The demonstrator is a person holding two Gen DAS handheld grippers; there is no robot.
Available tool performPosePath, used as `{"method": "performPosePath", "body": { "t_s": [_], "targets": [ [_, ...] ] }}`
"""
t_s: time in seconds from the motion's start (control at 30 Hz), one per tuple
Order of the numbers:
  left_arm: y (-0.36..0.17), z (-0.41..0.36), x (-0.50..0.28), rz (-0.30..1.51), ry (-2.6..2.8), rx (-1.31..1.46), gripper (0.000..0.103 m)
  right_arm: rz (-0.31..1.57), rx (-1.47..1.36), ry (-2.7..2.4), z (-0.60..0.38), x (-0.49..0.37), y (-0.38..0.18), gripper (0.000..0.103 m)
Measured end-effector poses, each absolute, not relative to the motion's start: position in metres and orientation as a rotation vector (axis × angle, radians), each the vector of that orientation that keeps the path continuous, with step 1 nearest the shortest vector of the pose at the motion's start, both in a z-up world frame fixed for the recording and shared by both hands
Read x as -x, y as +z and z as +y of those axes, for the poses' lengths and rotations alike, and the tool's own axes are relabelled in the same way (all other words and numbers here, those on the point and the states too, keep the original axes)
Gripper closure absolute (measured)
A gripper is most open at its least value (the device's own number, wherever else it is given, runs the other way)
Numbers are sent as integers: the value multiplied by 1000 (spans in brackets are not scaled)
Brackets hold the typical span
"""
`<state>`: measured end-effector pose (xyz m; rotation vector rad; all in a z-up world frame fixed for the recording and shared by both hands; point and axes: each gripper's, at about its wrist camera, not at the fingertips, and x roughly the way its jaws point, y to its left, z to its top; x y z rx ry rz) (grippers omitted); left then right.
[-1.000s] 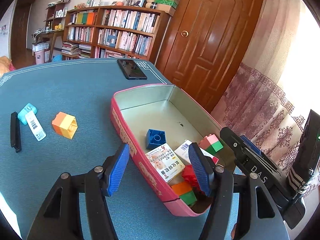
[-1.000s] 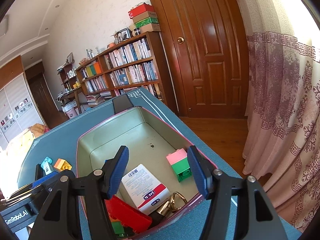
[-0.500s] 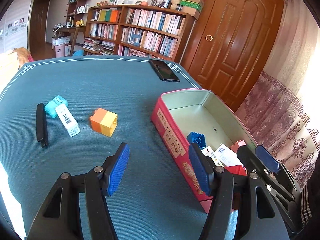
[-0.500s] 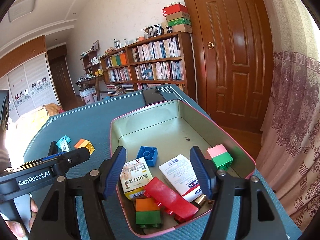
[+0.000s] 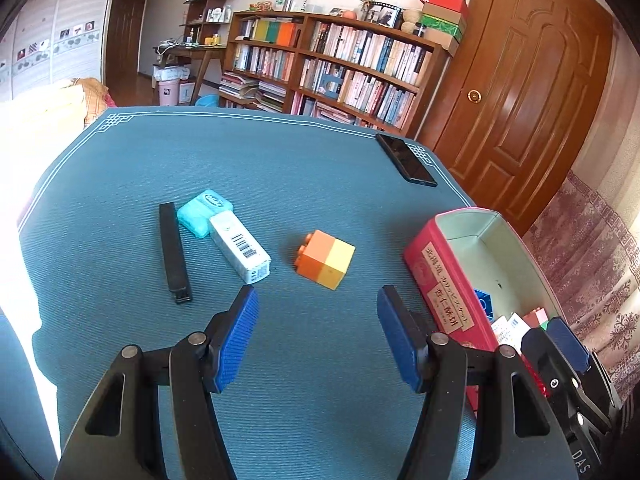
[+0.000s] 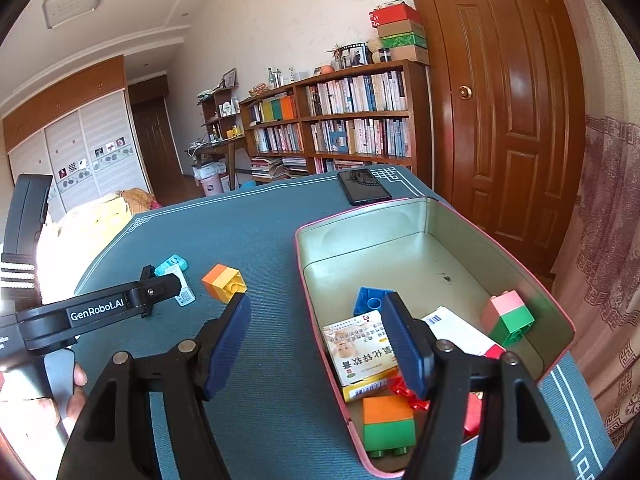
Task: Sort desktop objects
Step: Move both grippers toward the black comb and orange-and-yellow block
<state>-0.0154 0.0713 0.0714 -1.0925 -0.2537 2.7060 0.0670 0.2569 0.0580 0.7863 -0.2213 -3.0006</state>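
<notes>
Four things are still out on the blue table [image 5: 320, 168] — an orange-and-yellow block [image 5: 326, 258], a white box [image 5: 239, 248], a teal case [image 5: 204, 213] and a black clip [image 5: 174, 253]. The pink tin [image 6: 440, 216] already holds about seven: three blocks [image 6: 508, 318], a red piece, three paper boxes. I think over half is done. Left gripper [image 5: 316, 338] is apart, empty — aimed at the block. Right gripper [image 6: 316, 346] is opening, empty.

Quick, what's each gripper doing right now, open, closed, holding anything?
Left gripper: open, nothing between its fingers.
Right gripper: jaws opening, nothing between them.
</notes>
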Motion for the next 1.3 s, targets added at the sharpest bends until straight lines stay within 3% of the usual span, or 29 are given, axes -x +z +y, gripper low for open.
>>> {"method": "performPosePath", "body": {
  "t_s": [1.3],
  "targets": [
    [32,17,33,-254,2817,1231,38,-57,-986,-2805,190,-12,21,27]
  ]
}}
